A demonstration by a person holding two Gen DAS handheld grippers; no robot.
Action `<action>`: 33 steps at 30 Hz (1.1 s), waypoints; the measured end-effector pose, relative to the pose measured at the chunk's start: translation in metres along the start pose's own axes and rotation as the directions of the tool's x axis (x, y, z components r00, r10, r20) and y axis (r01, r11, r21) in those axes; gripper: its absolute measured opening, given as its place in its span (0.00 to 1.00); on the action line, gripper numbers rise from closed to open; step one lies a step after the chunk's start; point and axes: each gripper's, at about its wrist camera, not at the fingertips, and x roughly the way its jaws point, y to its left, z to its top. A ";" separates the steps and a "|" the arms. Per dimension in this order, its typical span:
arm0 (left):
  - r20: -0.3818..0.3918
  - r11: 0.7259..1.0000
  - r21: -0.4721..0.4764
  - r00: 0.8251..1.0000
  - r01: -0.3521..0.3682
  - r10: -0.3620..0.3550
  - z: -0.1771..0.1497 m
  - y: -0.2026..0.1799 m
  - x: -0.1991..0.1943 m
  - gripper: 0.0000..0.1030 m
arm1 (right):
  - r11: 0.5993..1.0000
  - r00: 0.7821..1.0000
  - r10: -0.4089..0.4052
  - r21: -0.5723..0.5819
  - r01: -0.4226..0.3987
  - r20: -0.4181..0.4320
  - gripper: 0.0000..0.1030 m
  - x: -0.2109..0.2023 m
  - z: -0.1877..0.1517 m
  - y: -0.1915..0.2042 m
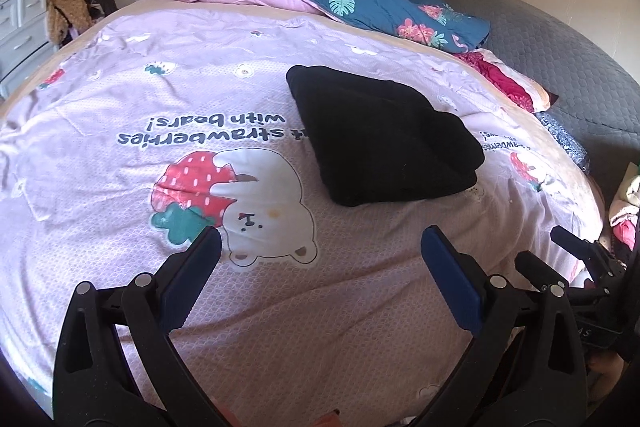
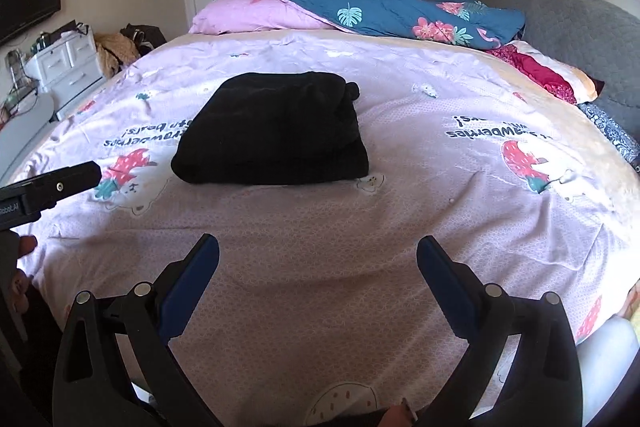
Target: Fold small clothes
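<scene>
A black garment (image 1: 384,135) lies folded into a thick rectangle on the pink bedspread (image 1: 120,187), right of the bear print. In the right wrist view the same black garment (image 2: 276,131) sits mid-bed, straight ahead. My left gripper (image 1: 320,239) hovers open over the near bedspread, short of the garment, with nothing between its blue-padded fingers (image 1: 196,267). My right gripper (image 2: 318,247) is open too, well short of the garment, over the bedspread (image 2: 440,195). The right gripper also shows at the right edge of the left wrist view, and part of the left tool (image 2: 48,187) at the right view's left edge.
A rolled pink and blue floral quilt (image 2: 380,13) lies across the far side of the bed. A grey padded headboard (image 2: 580,27) and red-patterned pillow (image 2: 544,71) are at right. A white drawer unit (image 2: 68,67) and clothes pile stand left of the bed, wardrobes behind.
</scene>
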 end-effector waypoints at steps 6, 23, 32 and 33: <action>-0.025 1.000 0.013 1.000 -0.010 0.010 -0.003 -0.002 0.009 0.91 | 1.000 1.000 -0.006 0.021 0.006 -0.018 0.96 0.005 0.000 -0.005; -0.046 0.999 0.032 0.998 -0.041 0.043 -0.004 -0.005 0.013 0.91 | 0.999 1.000 -0.008 0.043 0.009 -0.031 0.96 0.009 0.001 -0.008; -0.046 0.999 0.032 0.998 -0.044 0.046 -0.004 -0.005 0.012 0.91 | 0.999 0.999 -0.009 0.044 0.010 -0.034 0.96 0.011 0.001 -0.010; -0.045 0.999 0.032 0.998 -0.043 0.045 -0.004 -0.005 0.012 0.91 | 0.999 0.999 -0.008 0.044 0.010 -0.035 0.96 0.011 0.001 -0.010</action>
